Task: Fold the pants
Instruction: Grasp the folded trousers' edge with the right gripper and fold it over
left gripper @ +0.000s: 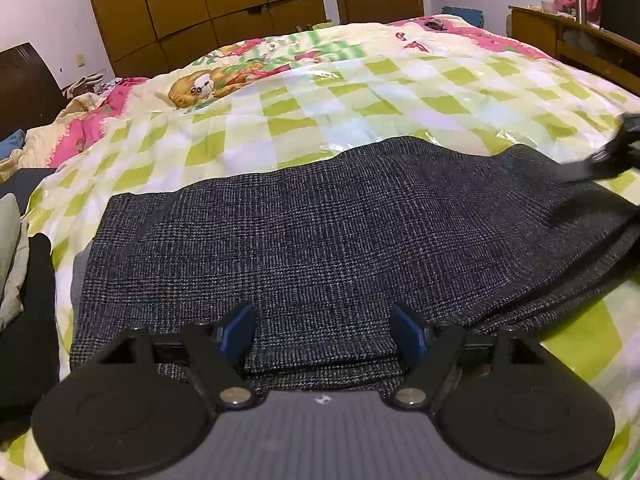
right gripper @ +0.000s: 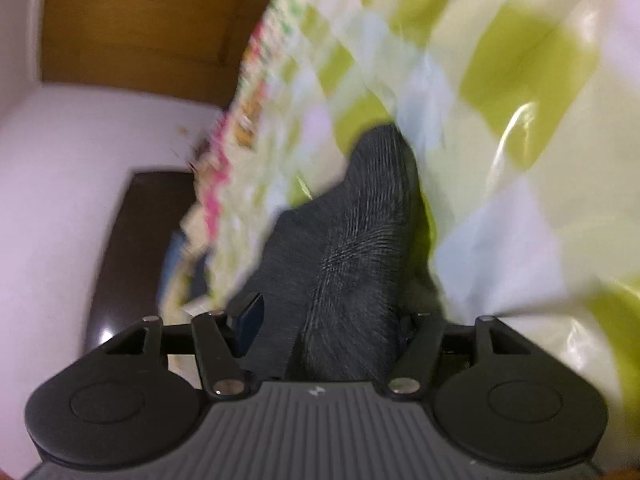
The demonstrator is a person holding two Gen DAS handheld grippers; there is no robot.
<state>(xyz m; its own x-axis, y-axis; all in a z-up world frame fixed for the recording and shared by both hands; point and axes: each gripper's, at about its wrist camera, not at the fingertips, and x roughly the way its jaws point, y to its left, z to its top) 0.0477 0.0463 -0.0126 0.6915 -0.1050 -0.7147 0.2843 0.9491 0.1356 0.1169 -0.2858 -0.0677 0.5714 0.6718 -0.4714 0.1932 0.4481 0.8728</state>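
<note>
One pair of dark grey checked pants (left gripper: 320,232) is lying folded across the near part of the bed (left gripper: 400,92), on its green-check cover. Left tongs (left gripper: 323,330) are hanging wide open w/ both blue pads over the pants' near edge, gripping nothing. Right tongs (right gripper: 320,328) are sitting at the pants' far right end; view's v. blurred, but jaws are looking parted w/ cloth lying between them, prob. not pinched. One brown wardrobe (left gripper: 200,4) is standing beyond the bed.
</note>
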